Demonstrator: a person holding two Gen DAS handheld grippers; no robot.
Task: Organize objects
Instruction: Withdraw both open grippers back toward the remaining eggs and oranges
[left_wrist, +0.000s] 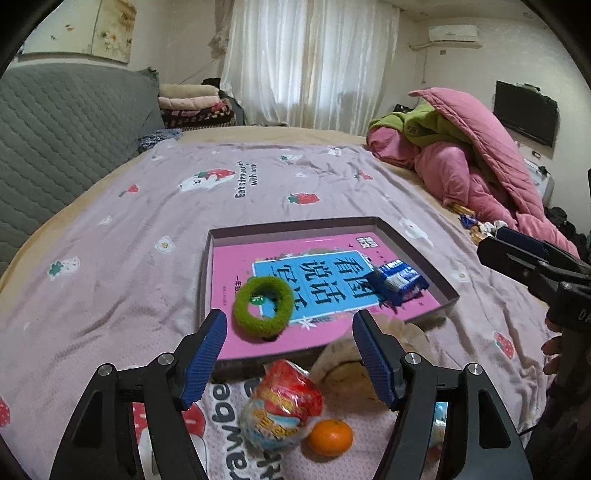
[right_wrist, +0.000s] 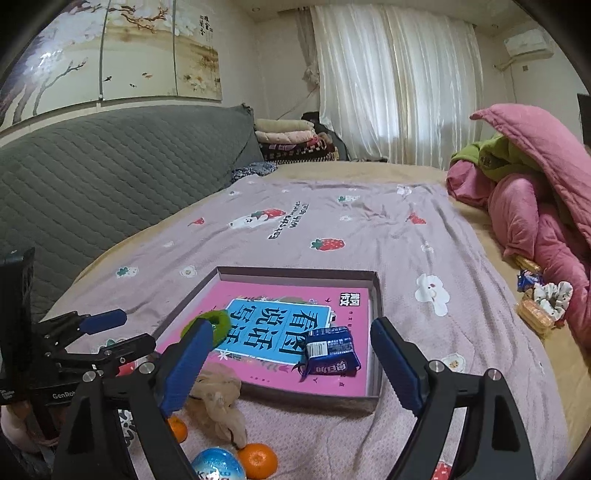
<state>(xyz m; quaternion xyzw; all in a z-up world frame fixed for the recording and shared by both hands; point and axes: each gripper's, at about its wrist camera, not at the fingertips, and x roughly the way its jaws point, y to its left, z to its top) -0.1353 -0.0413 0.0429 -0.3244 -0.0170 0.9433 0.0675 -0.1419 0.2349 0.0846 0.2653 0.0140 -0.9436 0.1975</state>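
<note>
A shallow box (left_wrist: 295, 223) on the bed holds a pink book (left_wrist: 236, 266), a green fuzzy hair ring (left_wrist: 263, 309) and a blue snack packet (left_wrist: 397, 282). My left gripper (left_wrist: 290, 325) hovers open over the box's near edge, nothing between its fingers. Below it lie a red-and-blue wrapped ball (left_wrist: 280, 410), a mandarin (left_wrist: 330, 436) and a beige cloth (left_wrist: 343, 363). In the right wrist view my right gripper (right_wrist: 291, 326) is open and empty, just short of the box (right_wrist: 295, 273), with the blue packet (right_wrist: 330, 349) ahead. The left gripper (right_wrist: 129, 330) shows at the left.
A strawberry-print blanket (left_wrist: 258, 177) covers the bed. Pink and green quilts (right_wrist: 524, 192) are heaped at the right, with snack packs and a white scrunchie (right_wrist: 546, 299) beside them. A grey padded headboard (right_wrist: 110, 166) runs along the left. A second mandarin (right_wrist: 179, 430) lies near the front.
</note>
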